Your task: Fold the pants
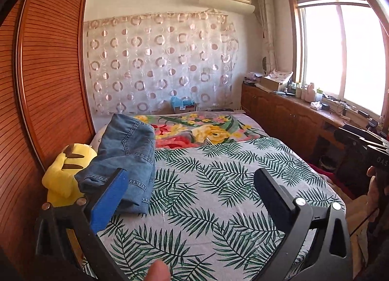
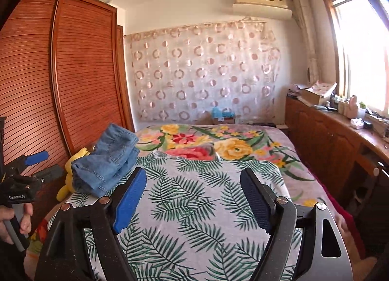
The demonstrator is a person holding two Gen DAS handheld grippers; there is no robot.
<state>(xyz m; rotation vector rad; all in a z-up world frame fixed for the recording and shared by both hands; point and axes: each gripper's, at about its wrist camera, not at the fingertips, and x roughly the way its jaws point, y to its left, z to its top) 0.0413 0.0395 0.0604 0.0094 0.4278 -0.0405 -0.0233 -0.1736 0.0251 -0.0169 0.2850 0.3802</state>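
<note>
Folded blue denim pants [image 1: 126,159] lie in a stack at the bed's left edge, leaning on a yellow plush toy [image 1: 65,171]. My left gripper [image 1: 192,181] hovers over the leaf-print sheet [image 1: 218,183], open wide with nothing between its fingers; its left blue pad [image 1: 109,200] overlaps the pants' near corner in the picture. In the right wrist view the pants [image 2: 107,161] sit left of my right gripper [image 2: 194,181], which is open and empty above the sheet [image 2: 194,208]. The left gripper [image 2: 36,161] also shows at that view's left edge, held by a hand.
A wooden slatted wardrobe [image 1: 48,86] runs along the bed's left side. A floral blanket [image 1: 206,130] covers the far half of the bed. A low wooden cabinet [image 1: 291,115] with clutter stands under the window on the right. The other gripper's body [image 1: 374,157] shows at the right edge.
</note>
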